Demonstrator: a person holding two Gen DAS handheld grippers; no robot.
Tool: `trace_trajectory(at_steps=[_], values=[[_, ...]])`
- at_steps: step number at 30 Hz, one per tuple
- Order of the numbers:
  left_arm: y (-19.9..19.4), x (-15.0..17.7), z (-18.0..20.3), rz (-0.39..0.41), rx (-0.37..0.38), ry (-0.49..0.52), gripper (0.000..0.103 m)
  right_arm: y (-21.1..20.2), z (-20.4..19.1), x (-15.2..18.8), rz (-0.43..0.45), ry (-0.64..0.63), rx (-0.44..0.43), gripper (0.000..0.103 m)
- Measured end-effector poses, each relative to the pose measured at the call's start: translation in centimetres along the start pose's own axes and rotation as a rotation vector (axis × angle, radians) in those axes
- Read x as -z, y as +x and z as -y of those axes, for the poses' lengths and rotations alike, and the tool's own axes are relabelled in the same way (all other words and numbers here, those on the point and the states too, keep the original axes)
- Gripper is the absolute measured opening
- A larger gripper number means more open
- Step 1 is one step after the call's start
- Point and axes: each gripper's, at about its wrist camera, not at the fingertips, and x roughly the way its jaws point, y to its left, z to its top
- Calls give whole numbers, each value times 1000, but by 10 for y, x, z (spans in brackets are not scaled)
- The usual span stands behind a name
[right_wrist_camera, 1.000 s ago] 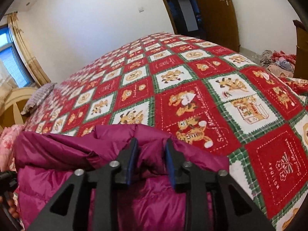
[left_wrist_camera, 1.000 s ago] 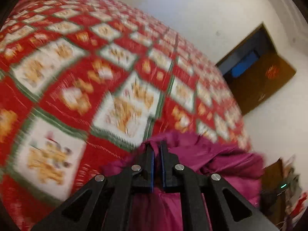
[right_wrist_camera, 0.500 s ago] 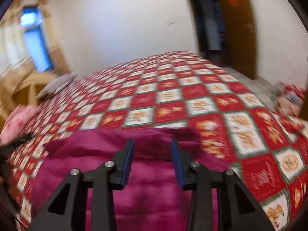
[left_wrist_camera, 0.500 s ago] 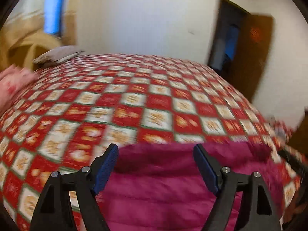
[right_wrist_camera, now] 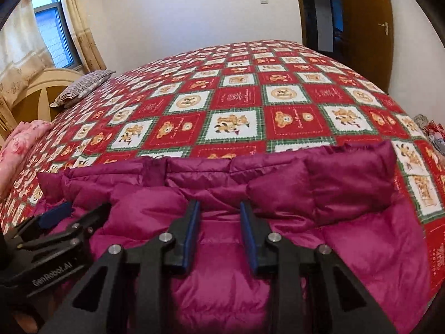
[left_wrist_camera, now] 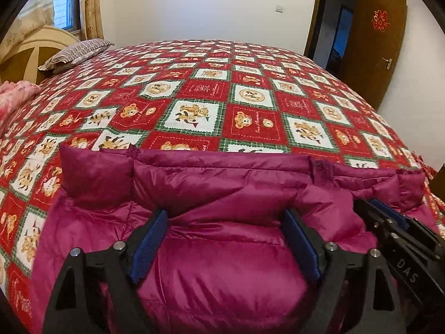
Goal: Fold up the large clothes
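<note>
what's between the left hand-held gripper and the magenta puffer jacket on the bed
Nothing visible. The left hand-held gripper hangs open directly over the magenta quilted puffer jacket, its jaws having just opened, with only jacket fabric beneath them, on the red patchwork bedspread.

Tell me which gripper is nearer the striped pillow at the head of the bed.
Left. The left gripper works the side of the magenta jacket facing the striped pillow. The right gripper sits on the door side, with the left one between it and the pillow.
</note>
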Motion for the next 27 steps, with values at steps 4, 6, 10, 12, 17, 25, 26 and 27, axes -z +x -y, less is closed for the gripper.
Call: trace_trajectory(at_steps=[4, 6, 10, 12, 17, 25, 26, 27], values=[[15, 1, 1, -8, -6, -1, 91, 7, 1, 1, -15, 7, -4, 34], [19, 1, -3, -15, 7, -18, 91, 10, 3, 1, -22, 15, -13, 33], [26, 2, -4, -18, 1, -27, 92, 11, 5, 1, -28, 27, -29, 33], [27, 2, -4, -24, -2, -27, 92, 11, 11, -1, -35, 47, -57, 29], [27, 2, -3, -26, -12, -21, 92, -17, 48, -9, 13, 91, 0, 16], [26, 2, -1, -26, -25, -10, 92, -12, 103, 2, 2, 115, 187, 15], [26, 2, -1, -26, -24, -10, 92, -9, 108, 2, -1, 132, 186, 13], [26, 2, -1, -26, -23, -11, 92, -7, 113, 3, -5, 154, 190, 10]])
